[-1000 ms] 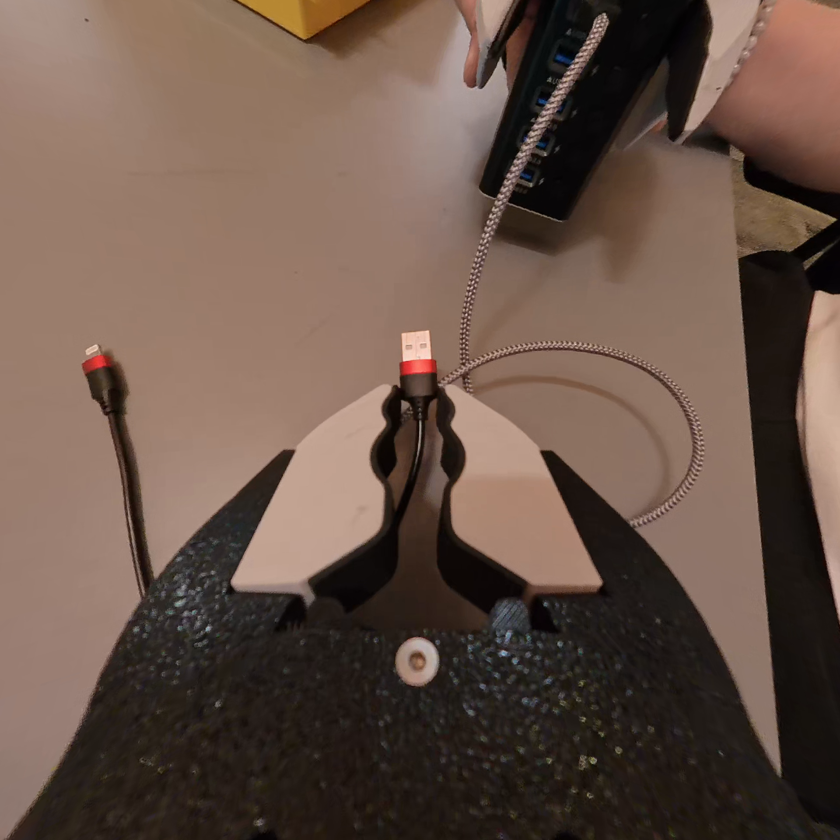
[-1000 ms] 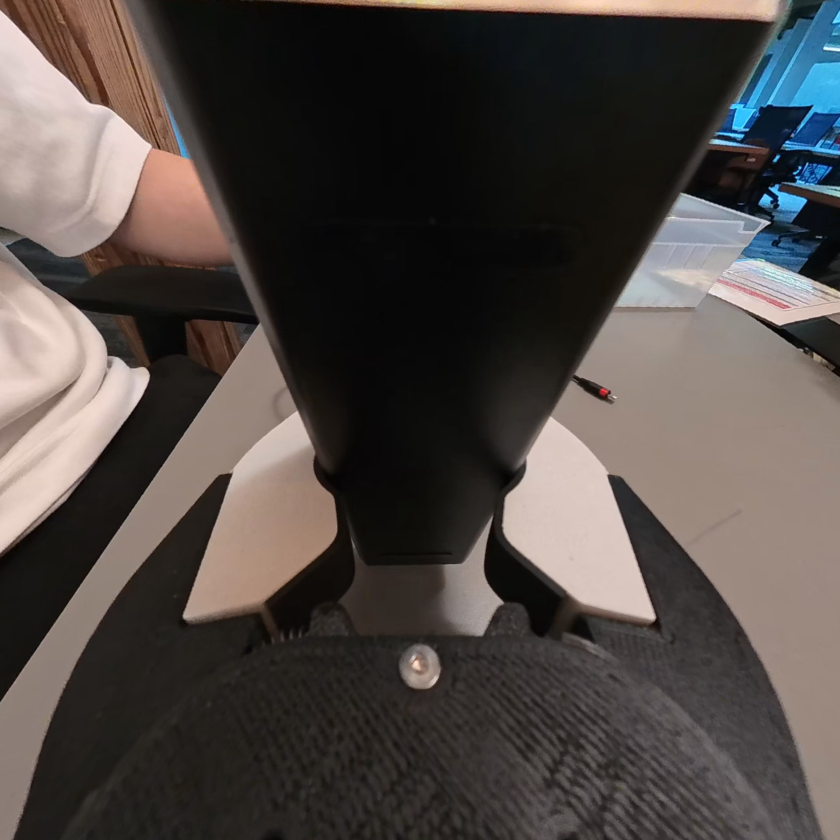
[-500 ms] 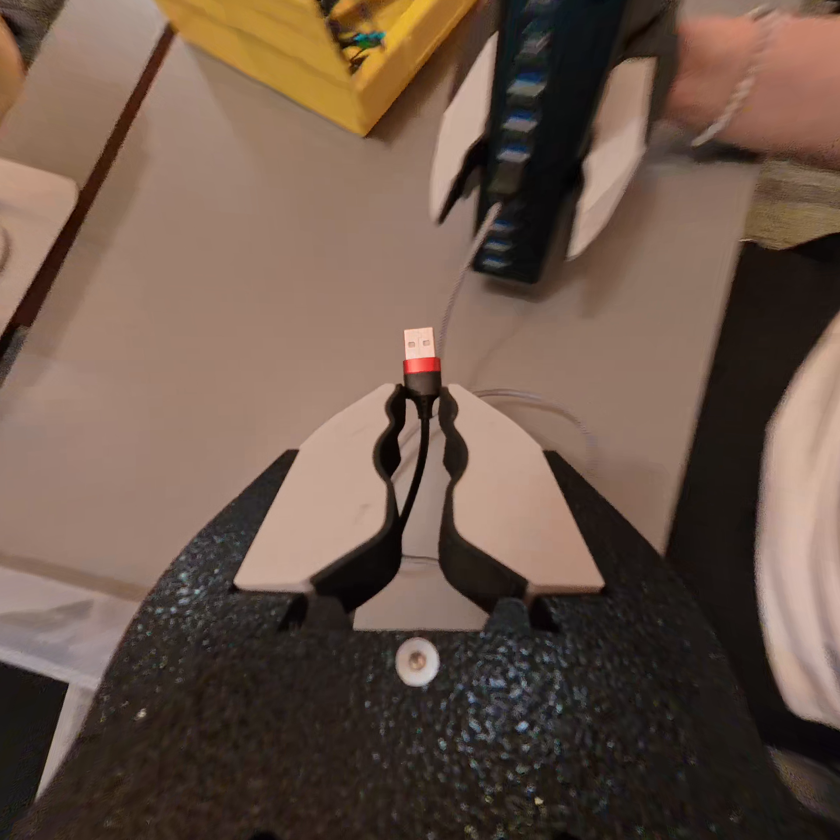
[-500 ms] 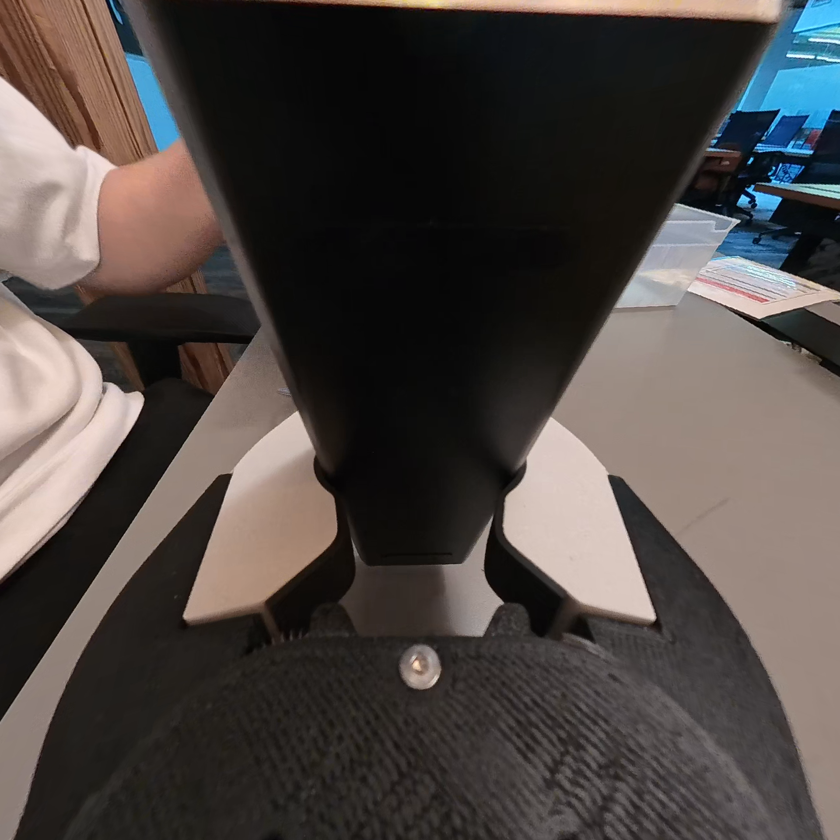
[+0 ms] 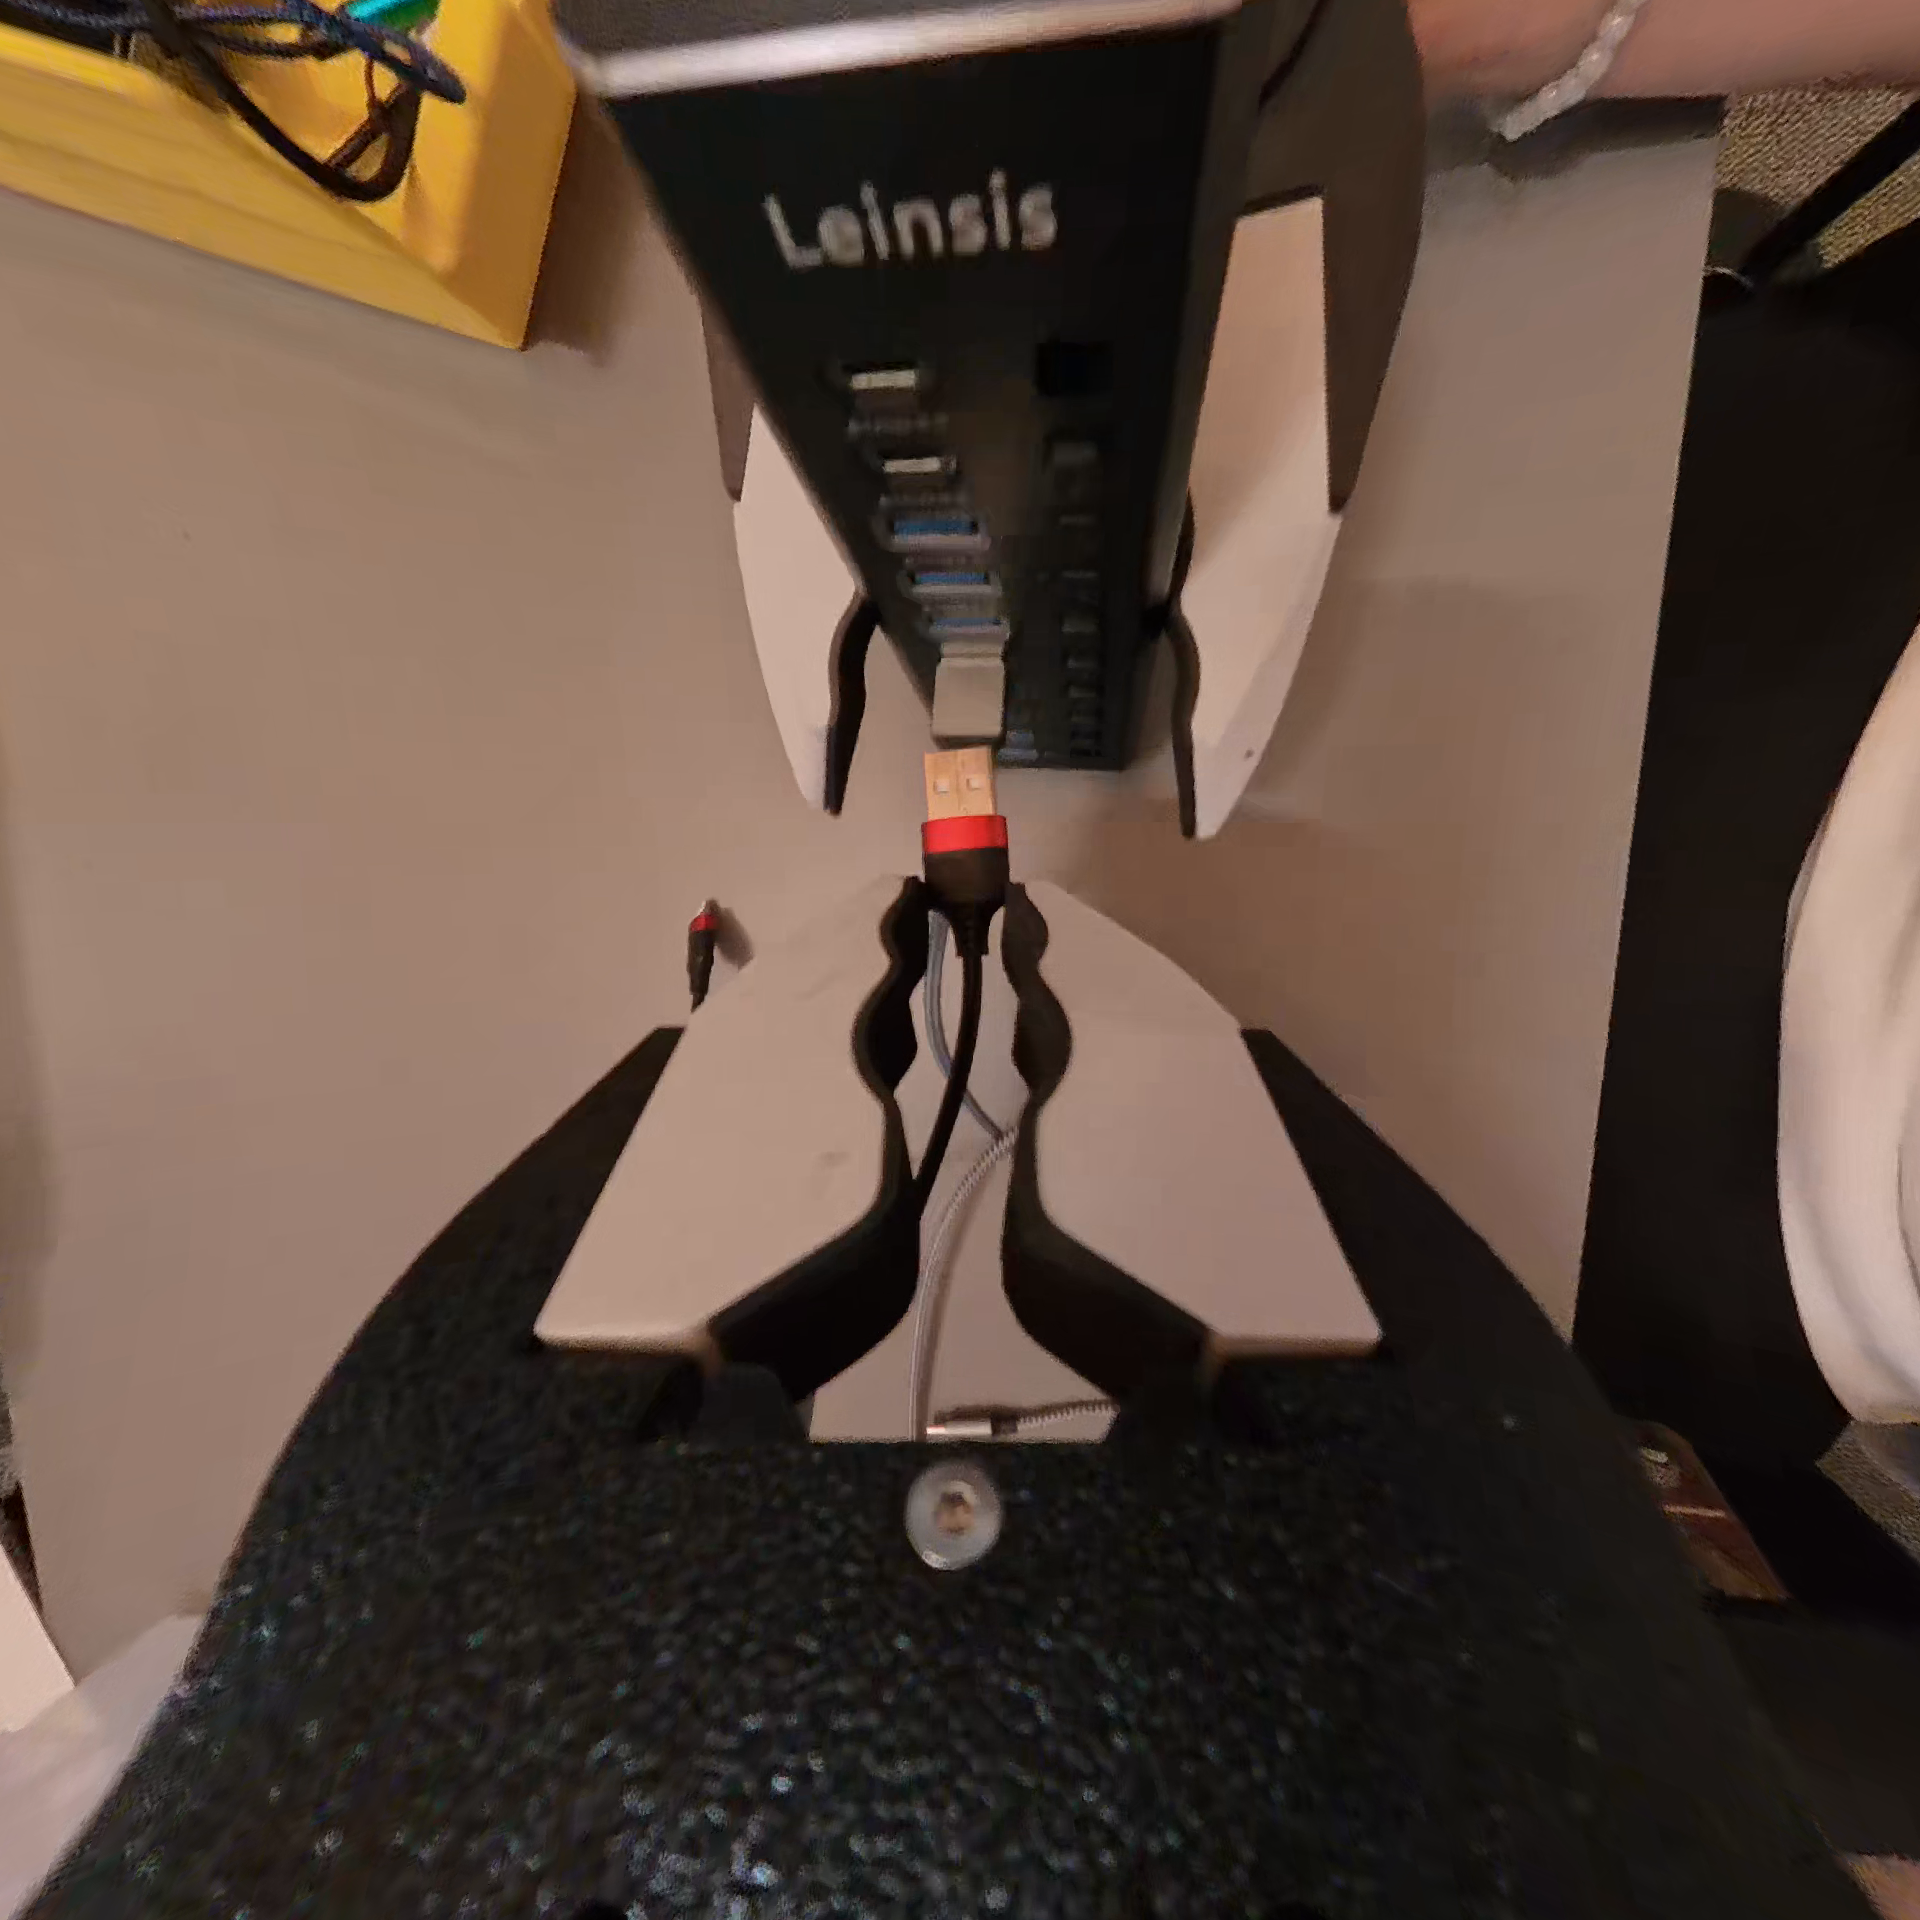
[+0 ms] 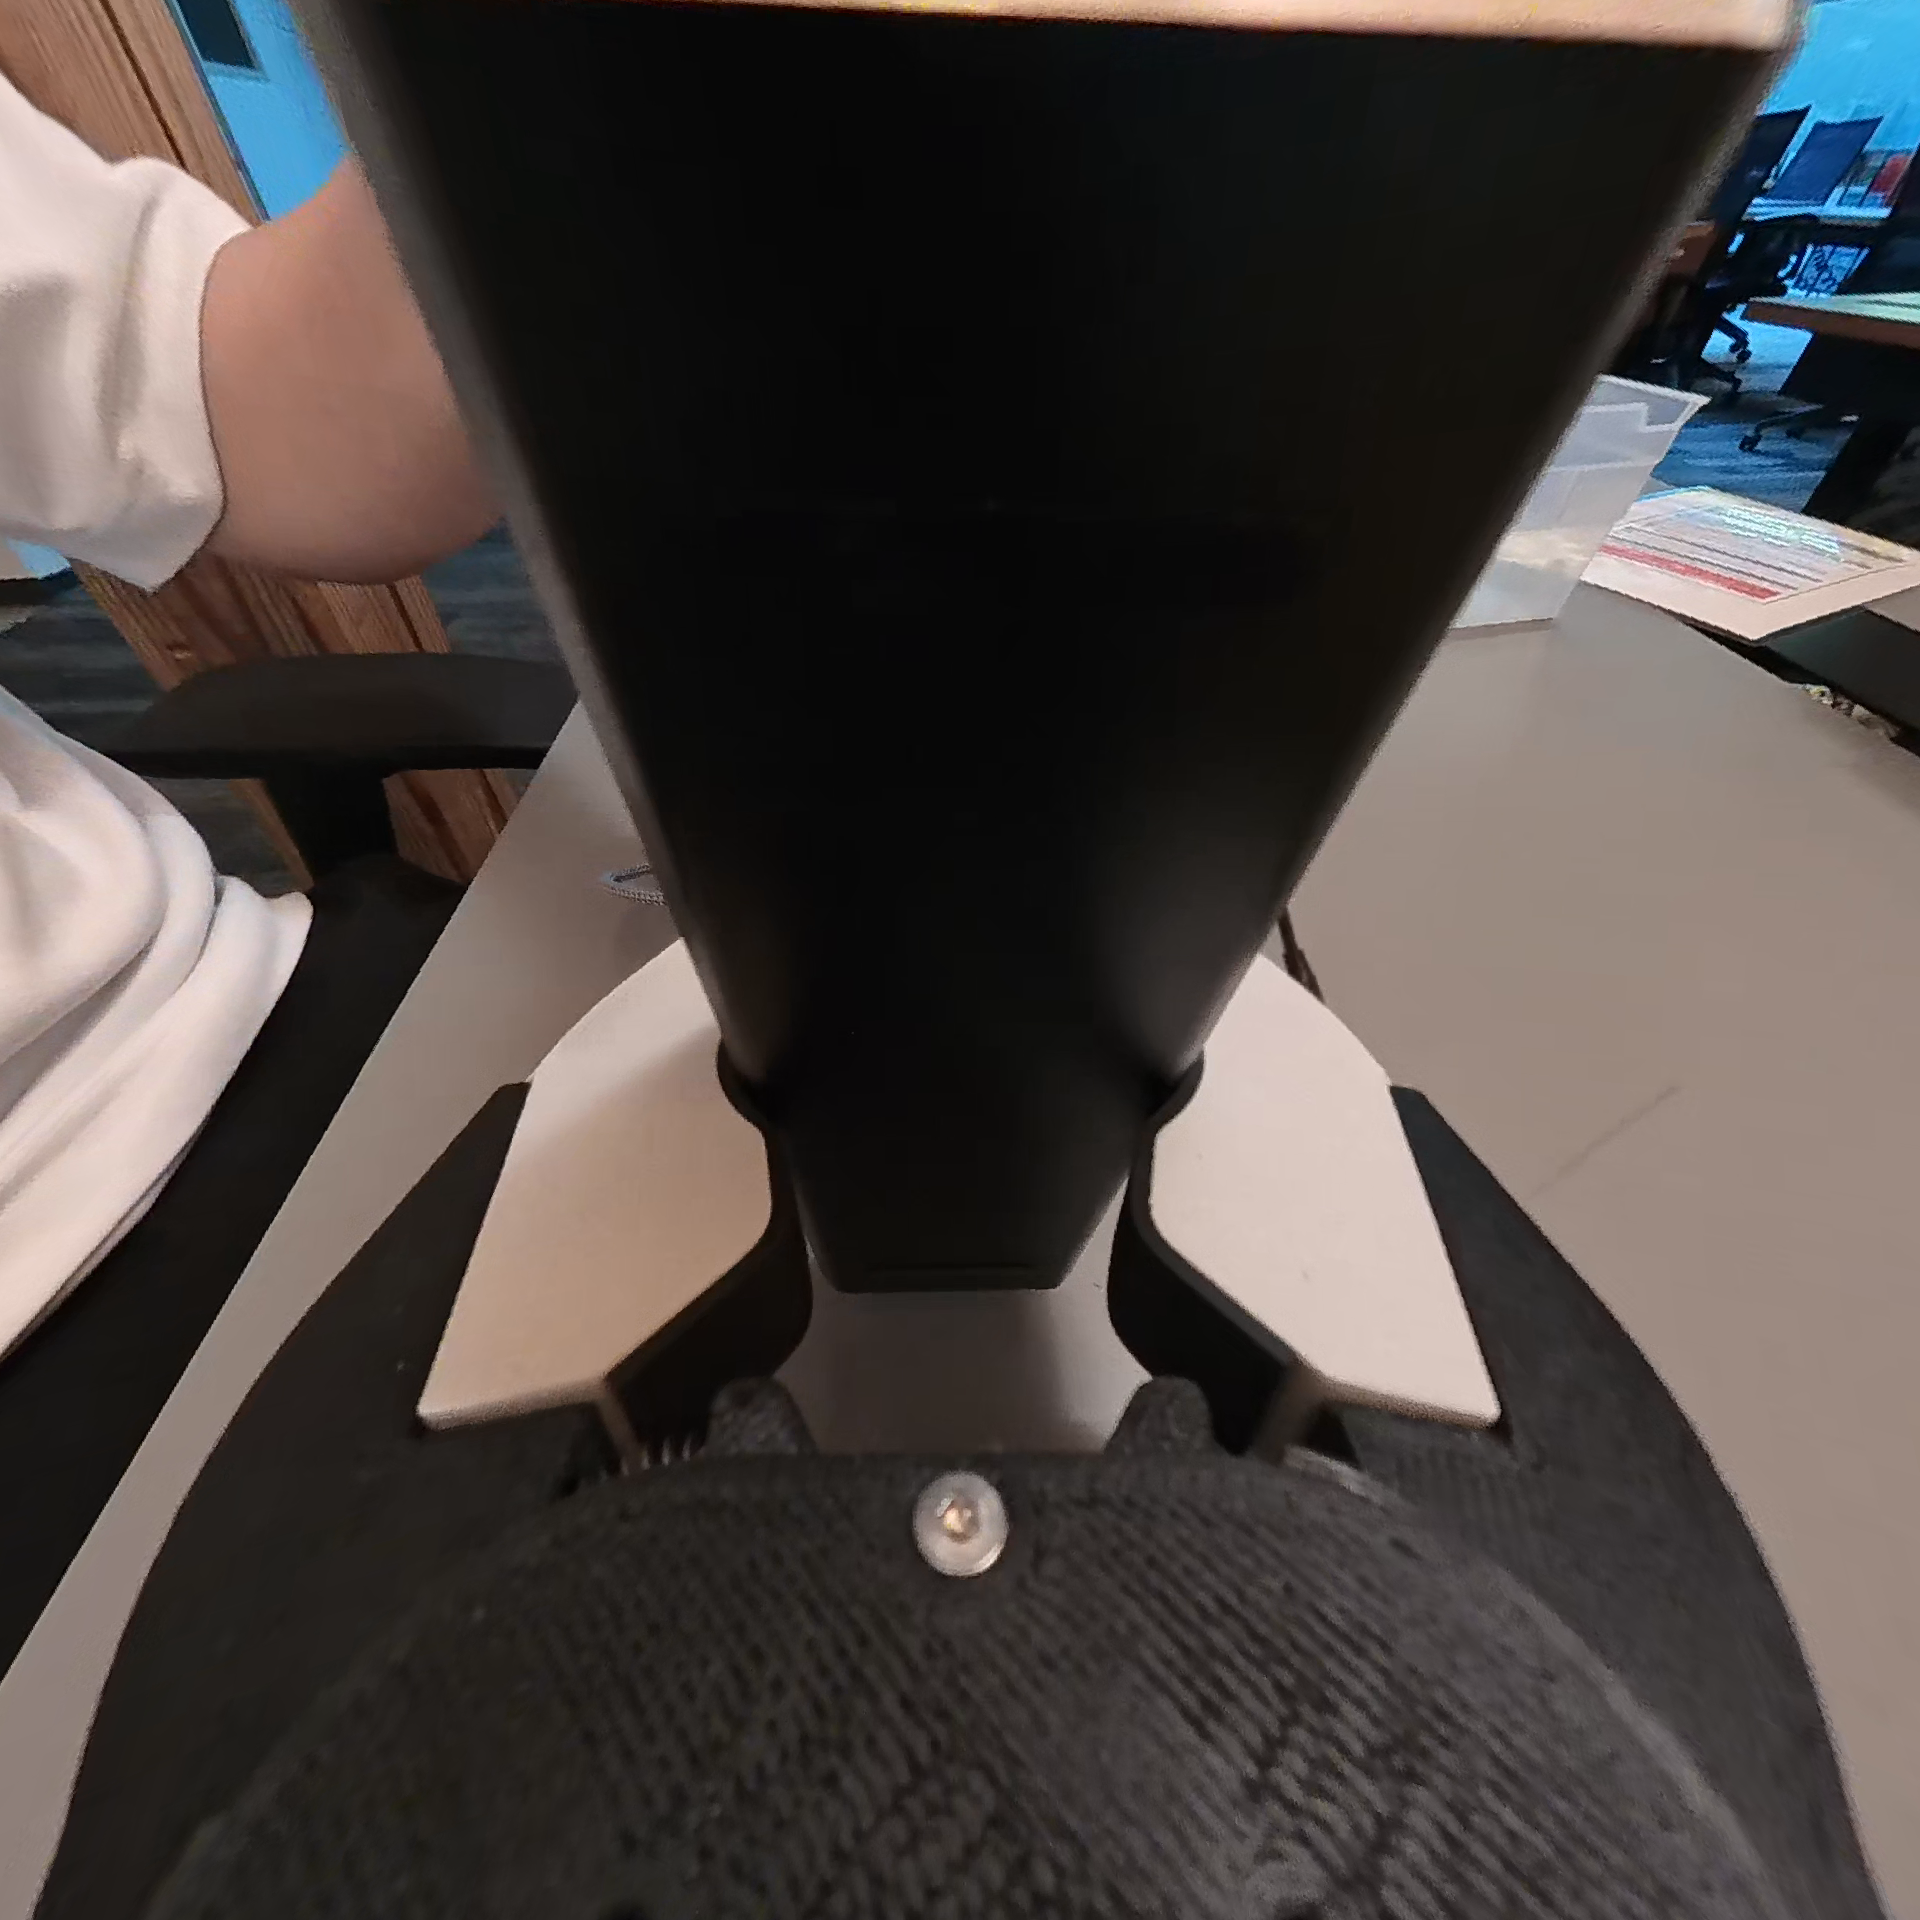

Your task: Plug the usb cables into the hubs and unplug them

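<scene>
My left gripper (image 5: 961, 904) is shut on a black USB cable with a red collar (image 5: 964, 836); its metal plug points forward, just short of the hub's lowest ports. The black USB hub (image 5: 987, 436) is held upright above the table by my right gripper (image 5: 1008, 665), which faces me. A grey plug (image 5: 968, 691) of a braided cable (image 5: 940, 1278) sits in one of the hub's lower ports. In the right wrist view my right gripper (image 6: 961, 1081) is shut on the hub's plain black back (image 6: 987, 520), which fills the view.
A yellow box (image 5: 260, 177) holding cables stands at the far left of the grey table (image 5: 364, 727). The black cable's other end (image 5: 704, 940) lies on the table. A clear plastic bin (image 6: 1590, 488), a printed sheet (image 6: 1756, 551), and a person's arm (image 6: 332, 447) show. The grippers are tip to tip, or close to it.
My left gripper with the red-collared plug has closed in on the hub, which has swung to face it. The plug tip now sits just below the grey plug.
</scene>
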Tool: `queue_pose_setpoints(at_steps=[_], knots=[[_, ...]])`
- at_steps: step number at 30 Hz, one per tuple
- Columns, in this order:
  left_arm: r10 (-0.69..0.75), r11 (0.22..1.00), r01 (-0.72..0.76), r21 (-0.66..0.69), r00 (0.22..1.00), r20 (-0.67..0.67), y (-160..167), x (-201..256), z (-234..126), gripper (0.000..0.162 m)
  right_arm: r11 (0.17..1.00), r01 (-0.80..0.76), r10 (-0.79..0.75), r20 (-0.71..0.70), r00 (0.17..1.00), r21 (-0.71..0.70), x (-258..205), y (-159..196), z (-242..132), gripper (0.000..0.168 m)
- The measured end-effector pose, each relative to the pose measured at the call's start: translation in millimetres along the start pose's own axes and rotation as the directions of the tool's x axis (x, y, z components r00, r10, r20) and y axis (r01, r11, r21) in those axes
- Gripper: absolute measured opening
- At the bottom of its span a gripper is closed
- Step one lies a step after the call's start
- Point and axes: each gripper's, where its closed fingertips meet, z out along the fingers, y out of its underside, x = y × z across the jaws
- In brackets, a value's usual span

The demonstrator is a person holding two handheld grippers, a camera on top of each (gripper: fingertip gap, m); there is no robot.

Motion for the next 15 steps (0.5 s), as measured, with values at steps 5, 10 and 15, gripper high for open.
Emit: queue_pose_setpoints(at_steps=[5, 10, 15], knots=[[0.017, 1.0, -0.018, -0.006, 0.999, -0.027, -11.2, -0.8, 7.4, 0.014, 1.0, 0.001, -0.001, 0.003, 1.0, -0.003, -0.4, 0.3, 0.2, 0.072], [0.029, 1.0, -0.029, -0.008, 0.999, -0.037, -17.2, -0.7, 11.3, 0.014, 1.0, 0.005, -0.005, 0.011, 1.0, 0.007, -1.8, -0.8, -0.8, 0.072], [0.03, 1.0, -0.03, 0.0, 0.999, -0.031, -19.7, -0.4, 9.0, 0.014, 1.0, -0.001, 0.001, 0.016, 1.0, 0.015, -1.6, -1.8, -1.6, 0.072]])
